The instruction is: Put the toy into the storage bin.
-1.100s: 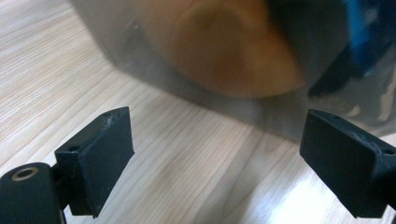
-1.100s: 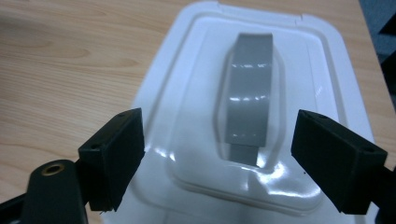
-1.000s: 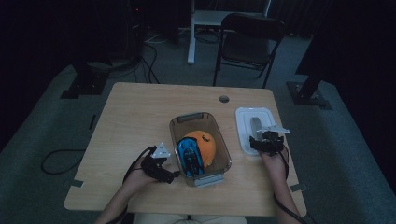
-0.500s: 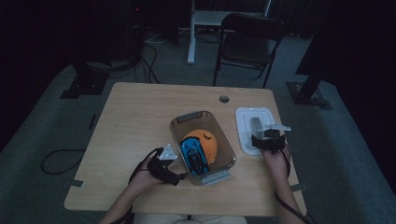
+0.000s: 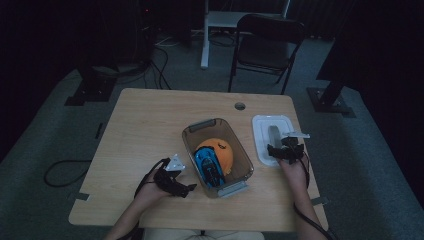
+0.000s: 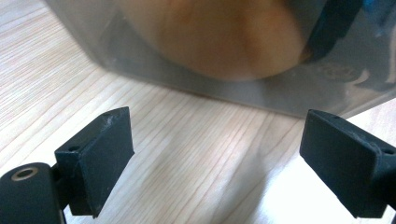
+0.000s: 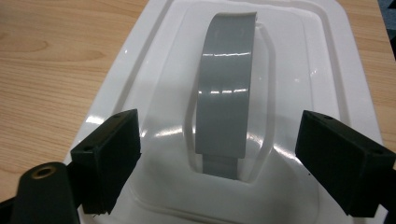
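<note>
A clear plastic bin [image 5: 241, 159] stands mid-table and holds an orange ball-like toy [image 5: 222, 152] and a blue toy car [image 5: 208, 167]. Its white lid [image 5: 263, 135] with a grey handle [image 5: 274, 135] lies flat to the right. My left gripper [image 5: 190, 189] rests on the table left of the bin, jaws open and empty, pointing at the bin wall [image 6: 280, 88]. My right gripper [image 5: 275, 150] hovers over the lid's near end, open, with the grey handle [image 7: 226, 102] ahead between its jaws and nothing pinched.
The wooden table [image 5: 150, 125] has a cable hole [image 5: 240, 106] at the back. A folding chair [image 5: 265, 35] stands behind the table, and cables and stand bases lie on the dark floor around it.
My left hand has shifted slightly toward the bin. The right gripper stays over the lid.
</note>
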A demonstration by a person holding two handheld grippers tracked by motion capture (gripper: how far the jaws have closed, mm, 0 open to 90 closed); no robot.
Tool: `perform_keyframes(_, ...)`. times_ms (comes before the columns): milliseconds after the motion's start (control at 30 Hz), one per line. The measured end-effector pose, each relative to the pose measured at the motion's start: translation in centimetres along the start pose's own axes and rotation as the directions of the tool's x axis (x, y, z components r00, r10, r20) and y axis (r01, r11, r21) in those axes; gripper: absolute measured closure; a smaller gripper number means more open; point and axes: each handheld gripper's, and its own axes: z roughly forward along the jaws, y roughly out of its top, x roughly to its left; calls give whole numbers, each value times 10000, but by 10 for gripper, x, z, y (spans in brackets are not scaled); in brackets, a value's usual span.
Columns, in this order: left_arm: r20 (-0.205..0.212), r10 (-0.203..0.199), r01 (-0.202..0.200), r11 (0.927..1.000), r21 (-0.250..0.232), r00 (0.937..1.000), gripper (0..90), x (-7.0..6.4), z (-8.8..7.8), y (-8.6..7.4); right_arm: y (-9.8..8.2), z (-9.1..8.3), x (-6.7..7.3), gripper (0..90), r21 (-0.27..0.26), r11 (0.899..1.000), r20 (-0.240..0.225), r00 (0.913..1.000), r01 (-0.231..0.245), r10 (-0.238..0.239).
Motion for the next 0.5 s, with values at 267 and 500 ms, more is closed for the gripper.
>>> perform_keyframes(267,-500,-269,272,9996,57,9984,104,12,-8,-11,0,3,-5,181,-114,9996,64,9996,-257,258)
perform_keyframes(500,-771,-650,646,9979,-75,9949,104,21,-18,-20,4,5,-4,272,-168,9996,47,9997,-232,233)
